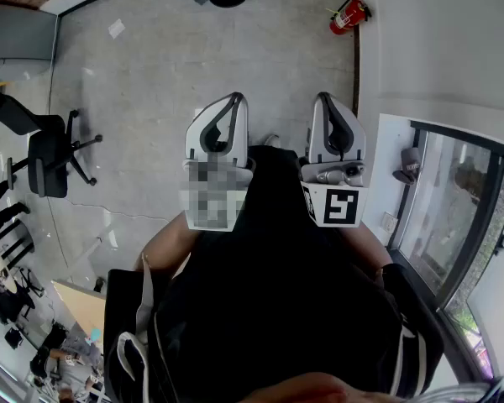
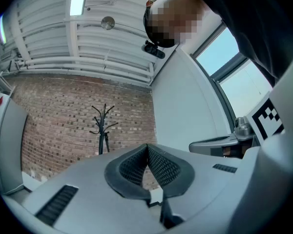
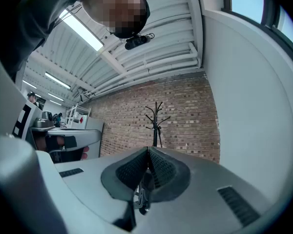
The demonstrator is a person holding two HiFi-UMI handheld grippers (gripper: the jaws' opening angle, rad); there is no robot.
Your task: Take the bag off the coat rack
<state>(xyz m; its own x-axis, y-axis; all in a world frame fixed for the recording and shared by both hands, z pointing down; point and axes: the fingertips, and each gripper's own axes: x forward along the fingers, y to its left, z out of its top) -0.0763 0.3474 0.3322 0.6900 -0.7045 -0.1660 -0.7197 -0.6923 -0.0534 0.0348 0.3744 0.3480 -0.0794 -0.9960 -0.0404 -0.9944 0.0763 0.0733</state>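
— Brick wall (image 3: 190,106) at the back, and against it we count one coat rack (image 3: 156,121), straight ahead of us and well apart from our grippers.

— And the bag (image 2: 106,141)?

— One, we think: a dark shape hanging close along the rack's pole, below the hooks. It is too small for us to tell more.

— How many grippers do we have up?

— Two. We hold the left gripper (image 1: 236,97) and the right gripper (image 1: 323,96) side by side, both aimed toward the rack. The left fingers (image 2: 162,167) are pressed together at the tips with nothing between them. The right fingers (image 3: 161,168) are the same: closed tip to tip and empty.

— What else do we count around the rack?

— In the head view, one red fire extinguisher (image 1: 347,13) lies to the right of the rack's foot, by the white wall. One black office chair (image 1: 50,154) stands well off to the rack's left. Both are on the grey concrete floor (image 1: 168,74).
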